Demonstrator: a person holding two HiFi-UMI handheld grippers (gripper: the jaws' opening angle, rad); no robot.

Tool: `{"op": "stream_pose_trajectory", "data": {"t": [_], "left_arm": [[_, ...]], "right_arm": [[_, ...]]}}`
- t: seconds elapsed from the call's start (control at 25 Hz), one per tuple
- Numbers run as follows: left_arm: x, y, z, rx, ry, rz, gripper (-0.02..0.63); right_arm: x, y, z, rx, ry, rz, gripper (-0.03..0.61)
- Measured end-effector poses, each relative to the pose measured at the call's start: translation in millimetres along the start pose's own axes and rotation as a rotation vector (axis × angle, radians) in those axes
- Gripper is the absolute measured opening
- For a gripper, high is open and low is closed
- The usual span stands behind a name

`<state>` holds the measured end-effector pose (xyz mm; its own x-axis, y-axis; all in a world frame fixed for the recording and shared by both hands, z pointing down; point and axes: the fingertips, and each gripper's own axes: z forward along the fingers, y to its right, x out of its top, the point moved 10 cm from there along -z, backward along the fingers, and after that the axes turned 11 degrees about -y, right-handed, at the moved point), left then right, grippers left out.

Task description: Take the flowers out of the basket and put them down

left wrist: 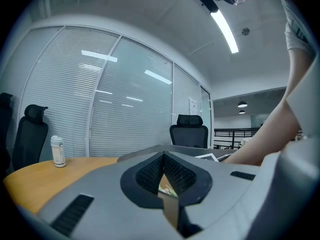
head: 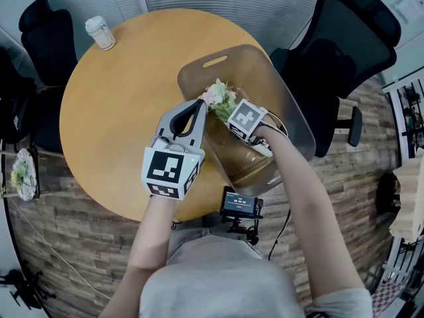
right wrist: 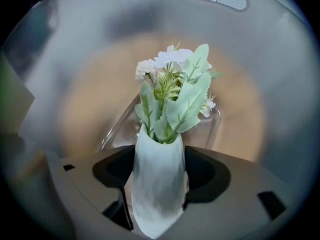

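Table (head: 112,111) edge, 6 o'clock: one small monitor (head: 241,205), screen text too small to read. Left gripper (head: 199,105): jaws pressed together, empty, just beside the basket (head: 291,111) rim. Right gripper (right wrist: 159,171): inside the one smoky translucent basket at 4 o'clock, pinching one white vase (right wrist: 157,184) that holds one bunch of flowers (right wrist: 172,86). One white can (head: 100,32) at 11 o'clock, label unreadable. Black office chairs (head: 46,35) at 10 and 2 o'clock.
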<state>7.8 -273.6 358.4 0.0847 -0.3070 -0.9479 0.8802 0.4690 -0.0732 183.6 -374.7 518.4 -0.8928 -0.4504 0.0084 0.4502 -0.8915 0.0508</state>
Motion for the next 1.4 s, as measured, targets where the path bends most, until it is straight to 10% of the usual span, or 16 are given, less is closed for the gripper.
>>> {"op": "stream_pose_trajectory", "data": {"t": [1.4], "left_arm": [[31.9, 23.5, -34.2, -0.043, 0.09, 0.063, 0.003]], "right_arm": [[-21.5, -26.0, -129.7, -0.134, 0.362, 0.09, 0.33]]}}
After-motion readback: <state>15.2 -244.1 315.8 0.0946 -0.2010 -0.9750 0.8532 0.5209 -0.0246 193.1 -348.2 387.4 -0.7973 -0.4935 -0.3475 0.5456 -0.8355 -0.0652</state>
